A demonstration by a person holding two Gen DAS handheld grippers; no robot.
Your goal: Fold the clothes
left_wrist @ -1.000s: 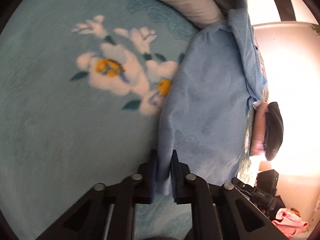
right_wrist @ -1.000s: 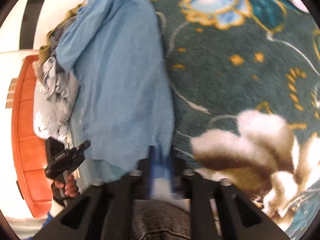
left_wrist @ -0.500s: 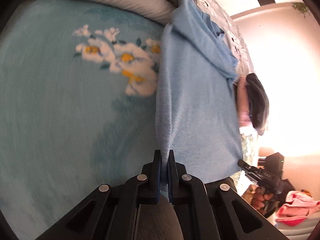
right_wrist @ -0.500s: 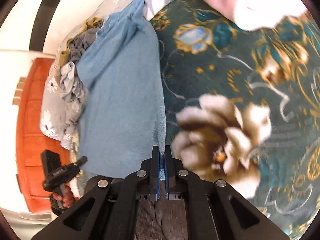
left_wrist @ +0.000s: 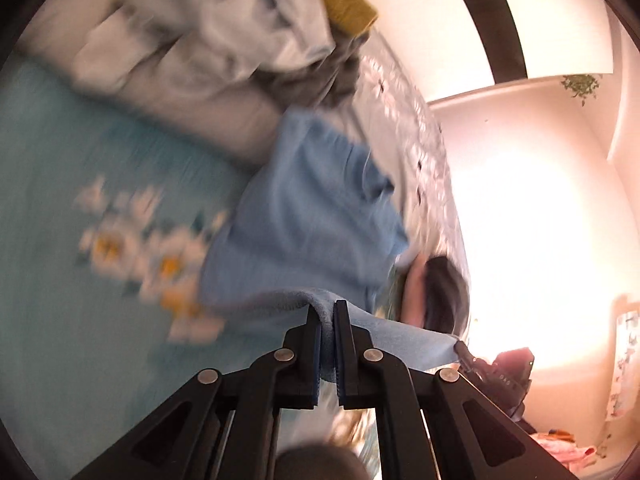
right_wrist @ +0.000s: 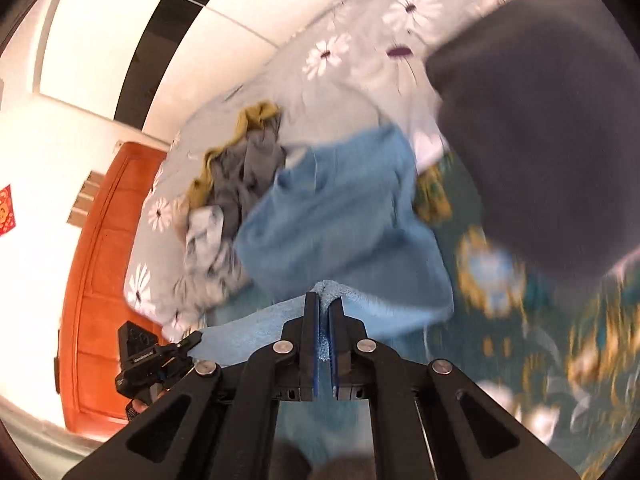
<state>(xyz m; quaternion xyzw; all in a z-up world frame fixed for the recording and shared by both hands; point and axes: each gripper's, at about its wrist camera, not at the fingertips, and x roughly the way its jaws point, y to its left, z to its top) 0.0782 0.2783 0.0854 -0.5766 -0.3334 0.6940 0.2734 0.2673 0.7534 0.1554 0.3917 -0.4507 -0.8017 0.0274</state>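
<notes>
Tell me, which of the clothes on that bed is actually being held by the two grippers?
The light blue knit garment: the left gripper and right gripper each pinch its edge. The crumpled grey clothes and mustard-yellow piece lie untouched behind it.

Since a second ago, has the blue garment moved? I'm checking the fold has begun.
Yes. The blue garment, clamped in the left gripper and right gripper, has lifted off the floral blanket toward the clothes pile.

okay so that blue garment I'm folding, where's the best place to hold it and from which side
Hold the blue garment by its near edge, one corner each, from your side. That is the present grip: the left hand-held gripper and right hand-held gripper are each shut on that edge, which runs fairly straight between them while the rest trails onto the bed.
</notes>
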